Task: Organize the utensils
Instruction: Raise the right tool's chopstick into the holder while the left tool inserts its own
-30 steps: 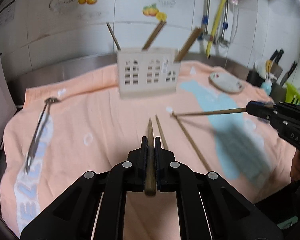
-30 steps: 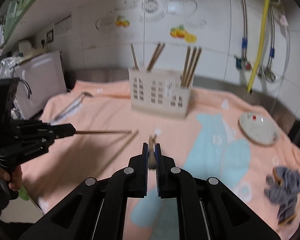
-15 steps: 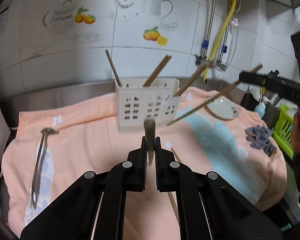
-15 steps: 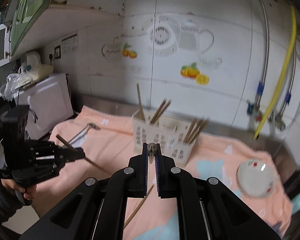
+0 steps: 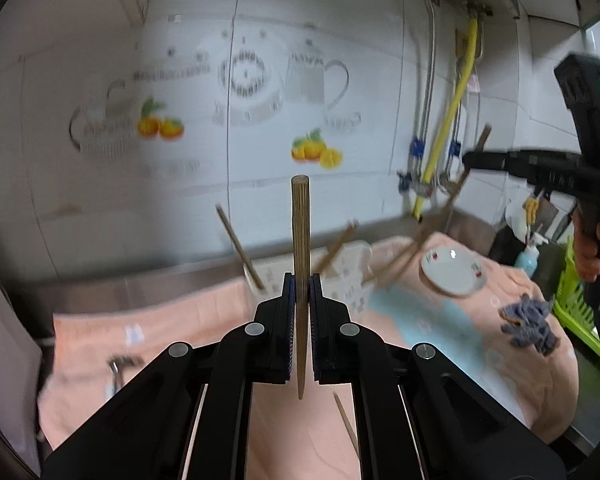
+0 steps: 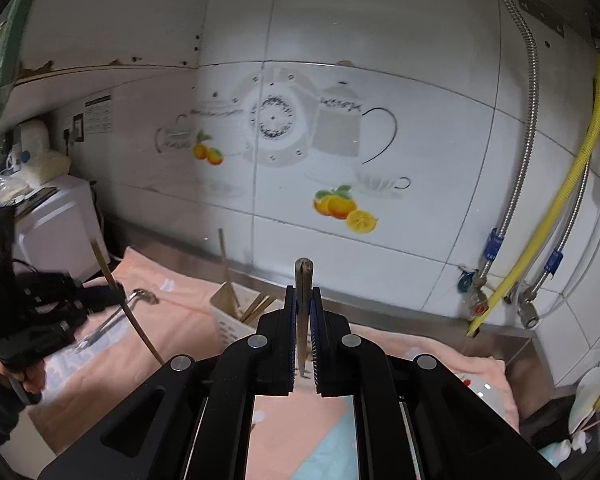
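Both tools clamped on chopsticks: left tool [image 5: 302,280], chopstick [image 5: 301,224]; right tool [image 6: 303,296], chopstick [image 6: 303,280]. Light, stiff, slippery; best gripped mid-shaft.

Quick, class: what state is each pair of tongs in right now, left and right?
Left tongs: closed on a wooden chopstick, held upright.
Right tongs: closed on another chopstick, also upright.

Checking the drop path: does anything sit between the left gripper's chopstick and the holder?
Nothing visible does. The chopstick stands upright in the left gripper, with the holder just behind and open air between.
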The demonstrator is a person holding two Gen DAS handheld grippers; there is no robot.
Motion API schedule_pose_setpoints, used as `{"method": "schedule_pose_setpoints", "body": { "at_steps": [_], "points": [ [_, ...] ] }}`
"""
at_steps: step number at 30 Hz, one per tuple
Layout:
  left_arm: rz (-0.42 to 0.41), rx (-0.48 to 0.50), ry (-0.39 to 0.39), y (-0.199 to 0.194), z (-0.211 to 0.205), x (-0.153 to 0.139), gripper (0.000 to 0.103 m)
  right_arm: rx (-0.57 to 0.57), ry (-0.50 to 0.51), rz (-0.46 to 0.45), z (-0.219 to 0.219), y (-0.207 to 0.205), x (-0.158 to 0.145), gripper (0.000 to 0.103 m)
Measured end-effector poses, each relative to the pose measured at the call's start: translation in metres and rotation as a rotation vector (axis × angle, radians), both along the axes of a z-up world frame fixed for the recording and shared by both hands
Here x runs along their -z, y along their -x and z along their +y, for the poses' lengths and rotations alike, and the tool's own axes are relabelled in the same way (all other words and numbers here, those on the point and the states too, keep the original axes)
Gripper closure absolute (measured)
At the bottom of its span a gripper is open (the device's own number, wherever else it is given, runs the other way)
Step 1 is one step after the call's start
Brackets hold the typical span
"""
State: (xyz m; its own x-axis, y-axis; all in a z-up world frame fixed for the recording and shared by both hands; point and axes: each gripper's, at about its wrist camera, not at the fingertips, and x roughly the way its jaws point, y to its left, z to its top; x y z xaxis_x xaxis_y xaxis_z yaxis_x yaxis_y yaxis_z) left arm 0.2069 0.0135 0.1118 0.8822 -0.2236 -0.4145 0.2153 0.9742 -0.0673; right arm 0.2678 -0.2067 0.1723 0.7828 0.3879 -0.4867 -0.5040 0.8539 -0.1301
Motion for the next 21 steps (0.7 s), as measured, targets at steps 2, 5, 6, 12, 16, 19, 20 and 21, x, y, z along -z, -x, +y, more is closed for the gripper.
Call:
{"method": "schedule_pose_setpoints", "body": {
  "at_steps": [2,5,6,12,16,19,20,21],
  "points": [
    [-0.028,-0.005,-0.003,-0.008,0.001,-0.016,0.097,0.0,-0.011,0.004,0.0,-0.006,-0.002,0.097],
    [-0.073,-0.011,-0.014,-0.019,-0.002,-0.038,0.097,0.005,-0.033,-0.008,0.001,-0.014,-0.007,0.097],
    [-0.092,-0.014,-0.02,-0.024,-0.003,-0.047,0.097,0.006,-0.041,-0.011,0.003,-0.018,-0.009,0.097],
    [-0.13,-0.035,-0.026,-0.053,-0.007,-0.068,0.097,0.013,-0.076,-0.003,0.011,-0.04,-0.009,0.097],
    [-0.118,-0.051,-0.018,-0.074,-0.006,-0.062,0.097,0.027,-0.055,0.022,0.018,-0.056,0.006,0.097],
    [-0.097,-0.063,-0.007,-0.09,-0.003,-0.053,0.097,0.027,-0.042,0.051,0.021,-0.066,0.02,0.097],
    [-0.089,-0.064,-0.004,-0.093,-0.003,-0.05,0.097,0.027,-0.039,0.058,0.021,-0.067,0.024,0.097],
    [-0.075,-0.066,0.001,-0.099,-0.001,-0.045,0.097,0.027,-0.037,0.066,0.022,-0.069,0.027,0.097]
  ]
}}
